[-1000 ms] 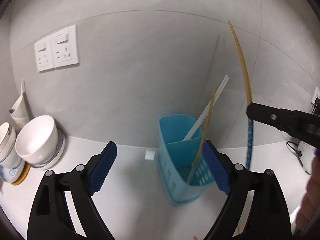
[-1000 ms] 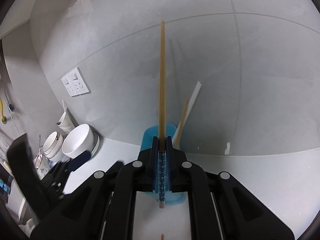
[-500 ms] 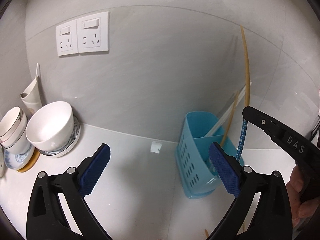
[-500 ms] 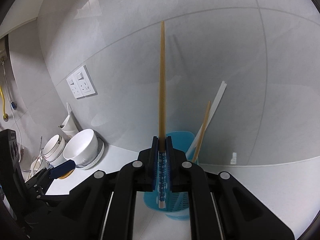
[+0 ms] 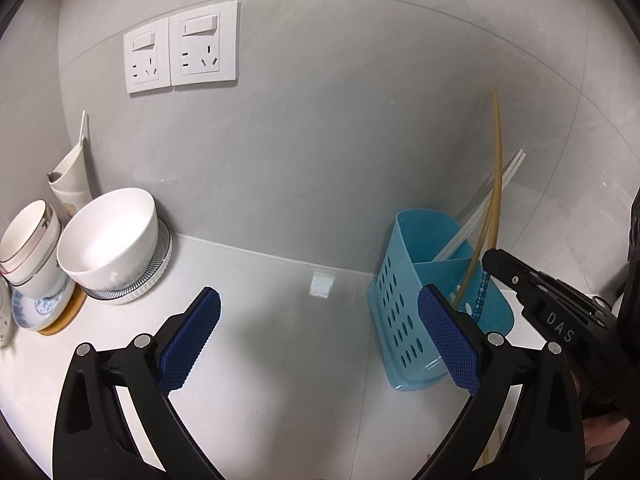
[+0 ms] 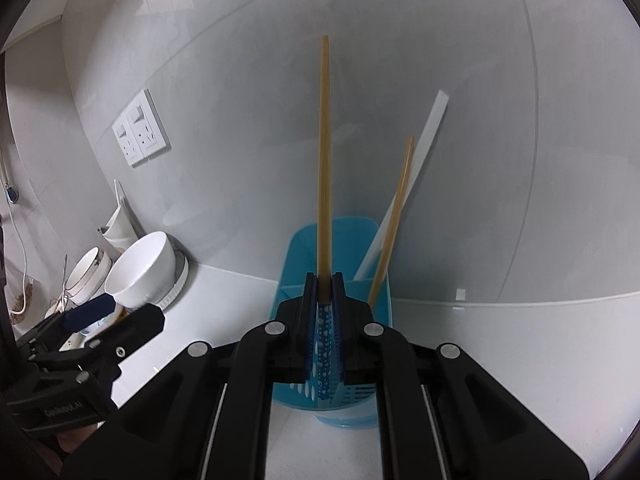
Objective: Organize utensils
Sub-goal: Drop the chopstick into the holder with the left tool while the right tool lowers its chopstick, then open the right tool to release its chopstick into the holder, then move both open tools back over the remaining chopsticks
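A blue perforated utensil holder (image 5: 404,312) (image 6: 352,256) stands on the white counter against the wall. Two white chopsticks (image 6: 416,168) and one tan chopstick (image 6: 394,216) lean in it. My right gripper (image 6: 324,284) (image 5: 490,260) is shut on another tan chopstick (image 6: 323,160) (image 5: 497,168), held upright just above the holder. That chopstick's blue dotted lower end (image 5: 482,292) dips inside the holder. My left gripper (image 5: 318,300) (image 6: 120,314) hangs wide open over bare counter left of the holder, with nothing between its blue pads.
Stacked white bowls (image 5: 112,240) and cups (image 5: 28,240) sit on plates at the far left, with a white tube (image 5: 72,176) behind them. Two wall sockets (image 5: 182,52) are mounted above. A person's hand (image 5: 604,436) holds the right gripper at the lower right.
The right gripper has come down with its chopstick, whose blue end now sits in the holder. The left gripper has shifted left, away from the holder, so the bowls and sockets show more.
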